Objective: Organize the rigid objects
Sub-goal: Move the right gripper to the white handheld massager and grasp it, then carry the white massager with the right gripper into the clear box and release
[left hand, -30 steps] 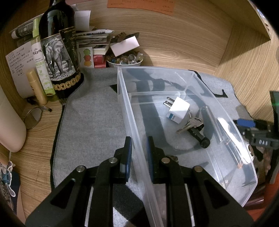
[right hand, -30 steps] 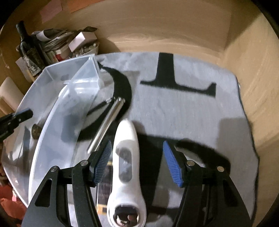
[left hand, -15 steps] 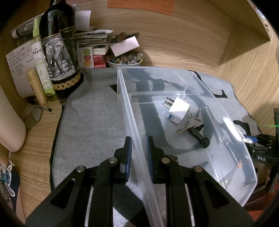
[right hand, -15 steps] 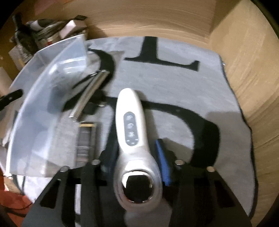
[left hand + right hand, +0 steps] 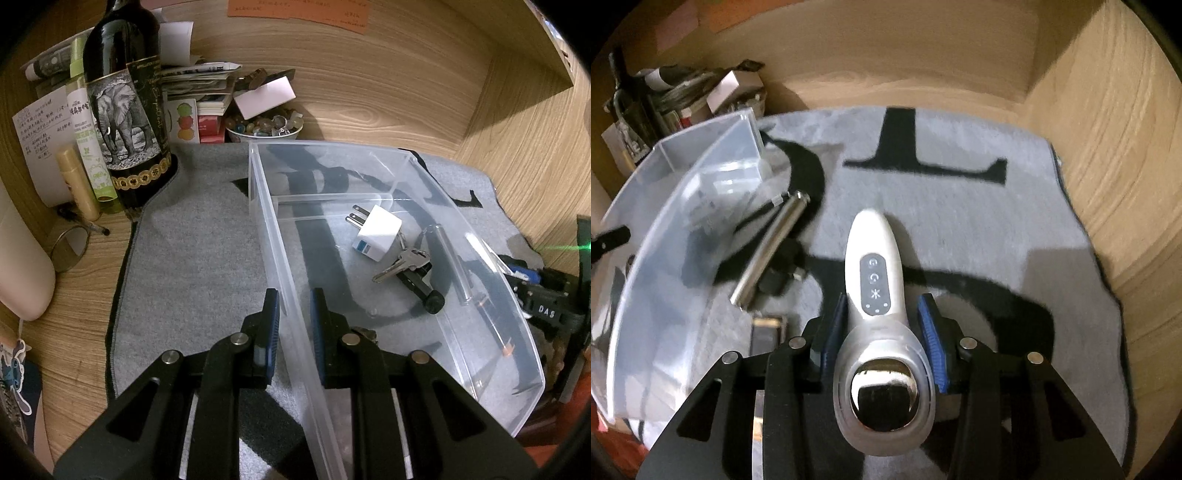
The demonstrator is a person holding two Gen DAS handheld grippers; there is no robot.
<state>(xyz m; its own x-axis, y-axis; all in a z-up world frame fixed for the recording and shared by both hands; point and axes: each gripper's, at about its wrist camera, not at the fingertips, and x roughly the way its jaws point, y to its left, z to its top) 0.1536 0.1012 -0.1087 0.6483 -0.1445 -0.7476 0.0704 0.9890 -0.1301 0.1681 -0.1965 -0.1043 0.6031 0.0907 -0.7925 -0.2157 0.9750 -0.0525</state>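
White handheld device w/ button panel sits clamped at its neck in my right gripper, over grey mat, long axis pointing away, chrome head toward me; lift level into clear bin, whose wall my left gripper pinches shut.

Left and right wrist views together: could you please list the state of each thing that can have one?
Clear bin: no lid, wall clamped by left gripper.
White handheld device: held in right gripper.
White plug adapter: lying inside bin.
Keys: inside bin.
Metal tube: on mat beside bin.
Wine bottle: upright.
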